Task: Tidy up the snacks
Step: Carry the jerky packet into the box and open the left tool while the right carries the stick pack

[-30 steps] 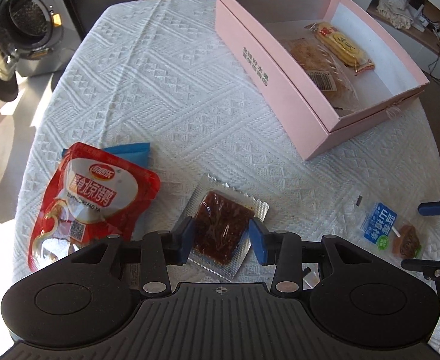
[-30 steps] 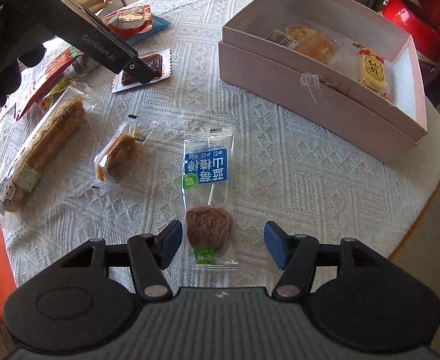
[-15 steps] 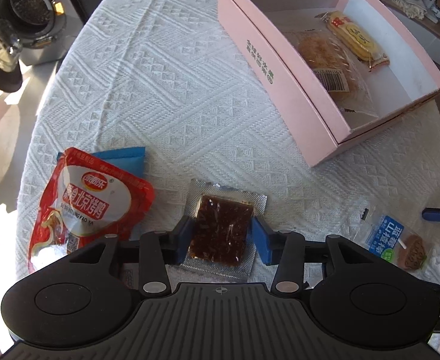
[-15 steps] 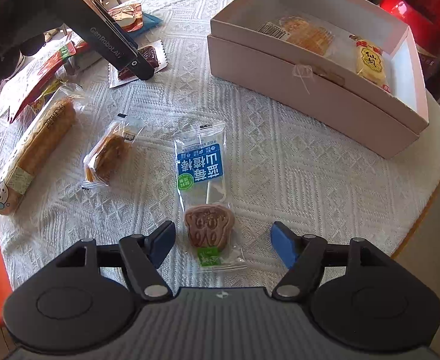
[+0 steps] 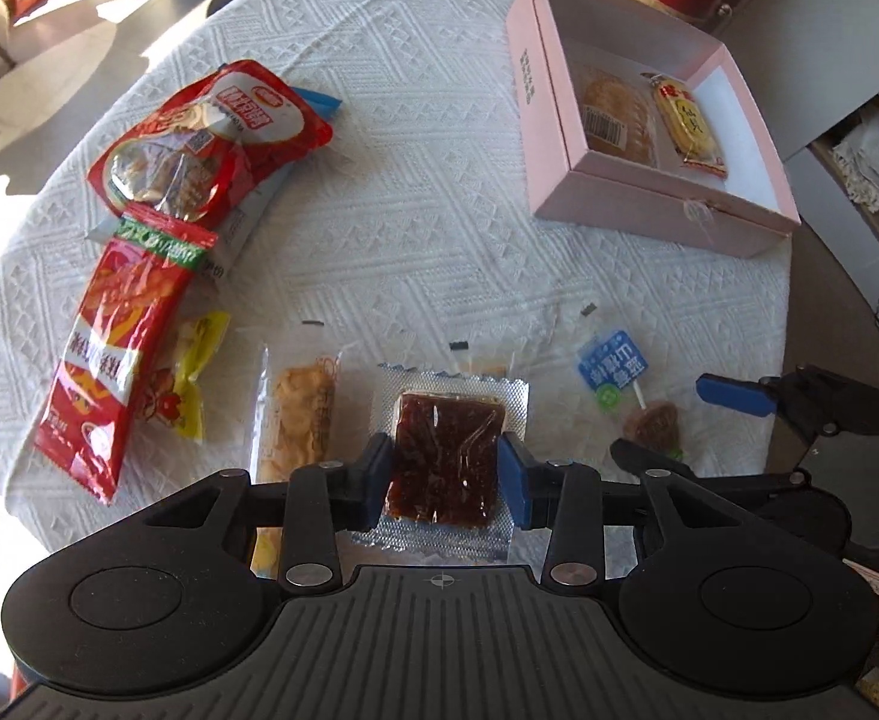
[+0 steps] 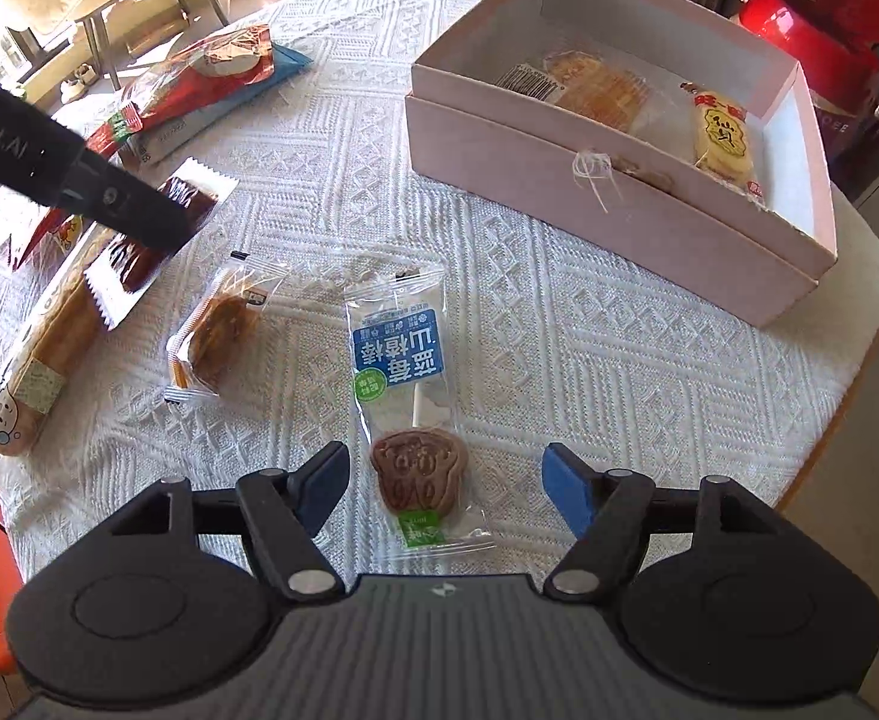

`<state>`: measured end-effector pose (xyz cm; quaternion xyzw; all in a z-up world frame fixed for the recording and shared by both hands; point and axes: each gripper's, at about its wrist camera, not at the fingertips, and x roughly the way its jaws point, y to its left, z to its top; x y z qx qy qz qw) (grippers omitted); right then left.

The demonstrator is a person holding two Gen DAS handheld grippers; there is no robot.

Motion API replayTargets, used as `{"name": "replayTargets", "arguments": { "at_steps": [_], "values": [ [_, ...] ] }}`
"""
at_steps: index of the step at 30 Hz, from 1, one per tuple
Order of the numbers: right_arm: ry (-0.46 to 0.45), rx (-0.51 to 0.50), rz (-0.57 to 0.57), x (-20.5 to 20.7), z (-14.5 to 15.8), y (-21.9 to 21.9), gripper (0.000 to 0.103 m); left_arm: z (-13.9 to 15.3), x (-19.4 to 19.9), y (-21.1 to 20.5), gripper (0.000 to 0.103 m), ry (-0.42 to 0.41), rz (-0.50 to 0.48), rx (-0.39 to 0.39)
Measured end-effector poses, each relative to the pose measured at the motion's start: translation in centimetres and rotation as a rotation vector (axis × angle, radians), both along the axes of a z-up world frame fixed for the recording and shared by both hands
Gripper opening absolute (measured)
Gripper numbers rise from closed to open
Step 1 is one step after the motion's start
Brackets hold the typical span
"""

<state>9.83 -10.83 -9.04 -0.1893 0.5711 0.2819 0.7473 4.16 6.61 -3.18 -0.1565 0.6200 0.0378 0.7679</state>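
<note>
My left gripper (image 5: 446,480) is shut on a dark brown jelly packet (image 5: 445,465) in a silver wrapper and holds it lifted above the table; it also shows in the right wrist view (image 6: 139,228). My right gripper (image 6: 445,483) is open, its fingers either side of a blue-labelled lollipop packet (image 6: 406,384) lying on the white tablecloth. The lollipop packet also shows in the left wrist view (image 5: 625,387). An open pink box (image 6: 613,180) at the far right holds a pastry (image 6: 595,87) and a yellow cracker packet (image 6: 724,141).
Red snack bags (image 5: 199,138) lie at the left on a blue packet. A long bread stick packet (image 6: 43,360) and a small brown cake packet (image 6: 220,333) lie left of the lollipop. A red pot (image 6: 823,18) stands beyond the box. The table edge (image 6: 835,420) curves at the right.
My left gripper has risen and pulled back with the jelly packet, showing more of the table. My right gripper has moved a little forward over the lollipop packet, still open.
</note>
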Motion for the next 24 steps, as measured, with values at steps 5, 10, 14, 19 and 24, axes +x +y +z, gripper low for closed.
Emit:
{"name": "replayTargets", "arguments": {
  "at_steps": [5,10,14,19,24],
  "values": [
    [0.009,-0.022,-0.007,0.3,-0.8,1.2,0.066,-1.4,-4.3,-1.2,0.043,0.087,0.038,-0.052],
    [-0.002,-0.051,0.044,-0.8,0.2,1.6,0.036,-1.1,-6.2,-2.8,0.043,0.084,0.009,-0.075],
    [0.030,-0.047,-0.021,-1.2,1.8,-0.3,0.035,1.2,-5.4,-3.4,0.043,0.012,-0.007,-0.090],
    [0.019,-0.069,-0.068,-1.6,3.5,-2.8,0.035,7.8,0.9,-4.0,0.044,-0.236,-0.027,-0.129],
    [0.009,-0.058,-0.102,-1.3,5.5,-4.1,0.035,11.6,10.1,-5.5,0.045,-0.449,-0.041,-0.140]
  ]
}}
